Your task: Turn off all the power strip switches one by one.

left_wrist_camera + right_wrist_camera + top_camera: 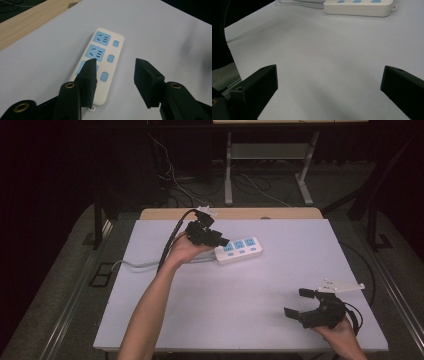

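Toward the far edge of the table [280, 320], a little left of its middle, a white power strip [239, 249] lies flat, its grey cord running off toward the left edge. From above, the left tongs [220, 241] hover at the strip's left end, held in the person's left hand [186, 249]; whether they touch it cannot be told from there. The left gripper view settles that: the jaws stand partly apart with nothing pressed between them, one fingertip [90, 67] in front of the nearest blue socket and the other over bare table beside the strip. That view also brings out the three blue sockets, each with a blue switch beside it, and the wooden strip [32, 20] along the far edge. Near the right front corner, the right tongs [296, 303] rest in the right hand [345, 332], jaws spread wide and gripping nothing. The right gripper view looks across bare table to the strip [359, 7], well apart from those tongs.
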`<state>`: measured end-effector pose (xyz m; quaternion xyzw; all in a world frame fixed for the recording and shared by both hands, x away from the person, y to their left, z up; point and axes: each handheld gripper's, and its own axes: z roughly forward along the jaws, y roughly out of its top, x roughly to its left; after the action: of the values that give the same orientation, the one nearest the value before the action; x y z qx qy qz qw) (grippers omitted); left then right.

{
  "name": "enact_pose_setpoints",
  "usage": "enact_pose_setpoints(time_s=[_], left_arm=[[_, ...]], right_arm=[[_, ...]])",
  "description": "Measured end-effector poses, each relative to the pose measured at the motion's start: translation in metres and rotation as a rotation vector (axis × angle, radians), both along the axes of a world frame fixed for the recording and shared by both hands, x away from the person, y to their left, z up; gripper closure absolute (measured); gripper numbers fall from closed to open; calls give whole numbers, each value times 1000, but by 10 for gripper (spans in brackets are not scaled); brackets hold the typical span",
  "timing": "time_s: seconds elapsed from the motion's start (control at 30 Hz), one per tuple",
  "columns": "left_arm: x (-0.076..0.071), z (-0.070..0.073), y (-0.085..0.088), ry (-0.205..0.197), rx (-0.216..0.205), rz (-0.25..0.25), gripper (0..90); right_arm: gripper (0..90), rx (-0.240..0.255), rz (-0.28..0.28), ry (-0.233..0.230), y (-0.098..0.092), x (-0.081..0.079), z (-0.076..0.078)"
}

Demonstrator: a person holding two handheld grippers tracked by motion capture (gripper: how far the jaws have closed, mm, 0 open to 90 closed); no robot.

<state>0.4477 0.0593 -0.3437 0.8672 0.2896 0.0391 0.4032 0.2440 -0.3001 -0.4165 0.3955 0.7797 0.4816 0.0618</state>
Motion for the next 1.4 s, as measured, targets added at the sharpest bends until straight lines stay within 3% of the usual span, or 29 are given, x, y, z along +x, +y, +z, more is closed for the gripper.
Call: enact_pose_setpoints(time_s=[0.57, 0.87, 1.4], left_arm=[[14, -24, -11, 24, -26, 45, 785], [19, -34, -16, 32, -17, 61, 874], [25, -60, -27, 82, -11, 54, 889]], right_arm=[[9, -2, 2, 0, 0, 0, 0], [9, -3, 4, 0, 0, 1, 0], [9, -6, 7, 1, -1, 1, -1]])
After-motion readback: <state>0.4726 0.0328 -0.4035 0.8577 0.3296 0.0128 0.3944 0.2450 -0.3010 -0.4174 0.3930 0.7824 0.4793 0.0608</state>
